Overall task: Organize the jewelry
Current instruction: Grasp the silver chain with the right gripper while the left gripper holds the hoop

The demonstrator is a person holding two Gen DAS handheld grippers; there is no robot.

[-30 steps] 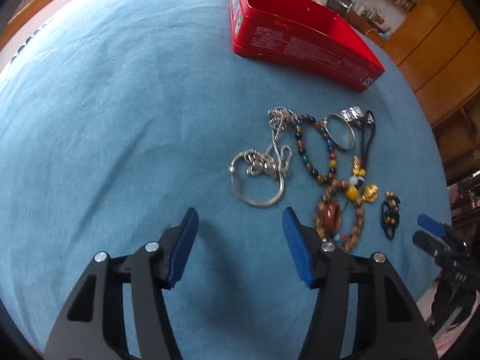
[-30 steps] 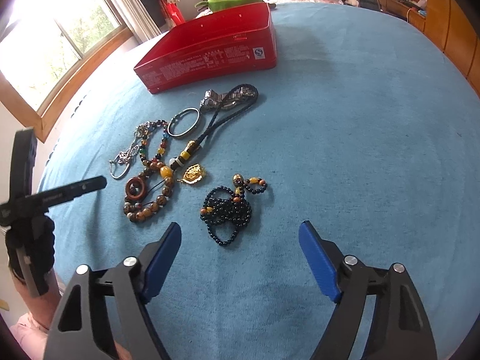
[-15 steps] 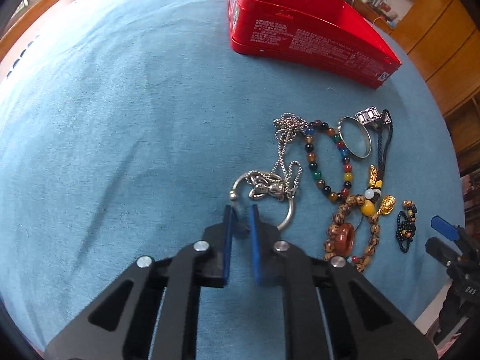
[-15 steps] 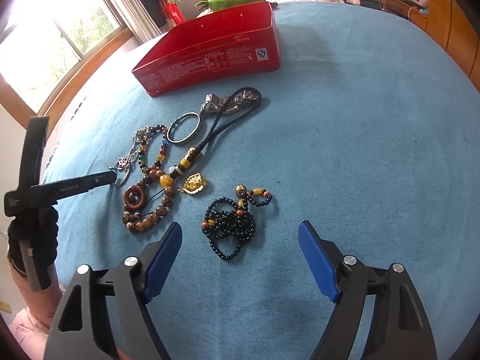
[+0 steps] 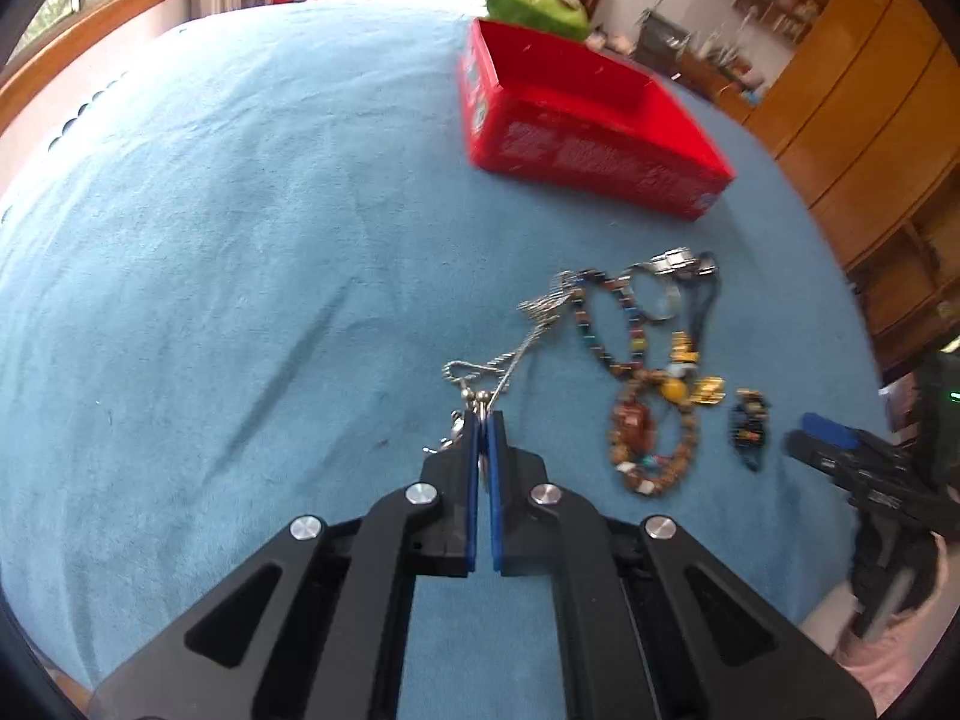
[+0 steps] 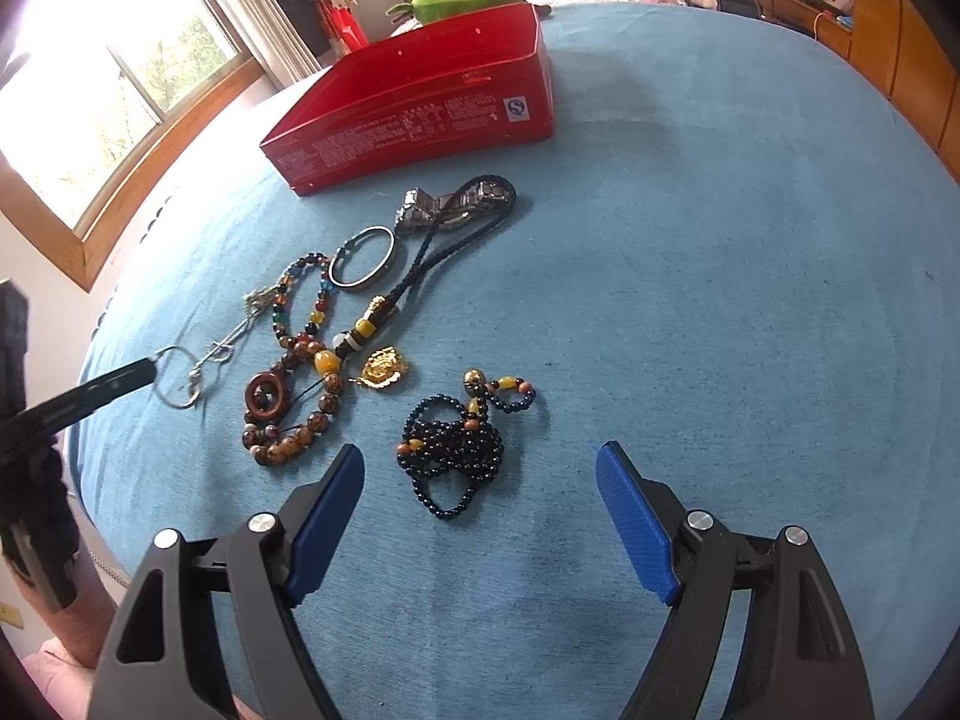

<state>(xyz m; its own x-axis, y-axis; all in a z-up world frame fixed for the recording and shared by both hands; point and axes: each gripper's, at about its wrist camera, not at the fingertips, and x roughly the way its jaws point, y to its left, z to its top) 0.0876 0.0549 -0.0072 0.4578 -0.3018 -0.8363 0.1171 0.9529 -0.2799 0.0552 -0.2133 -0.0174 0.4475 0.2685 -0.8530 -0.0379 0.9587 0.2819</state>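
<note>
The left claw [image 5: 482, 420] is pinched shut on the silver ring [image 6: 176, 376] of the chain necklace [image 6: 237, 336]. Lift slowly so the chain trails free of the multicoloured bead bracelet [image 6: 300, 306], then carry it to the far red tin [image 6: 420, 114]. The right claw [image 6: 480, 480] hovers wide open and empty, near the black bead strand [image 6: 456, 450].

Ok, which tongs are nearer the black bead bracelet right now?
Right. The right tongs are open with the black bead bracelet just ahead between their tips; the left tongs are off to its side, shut on the silver ring.
</note>
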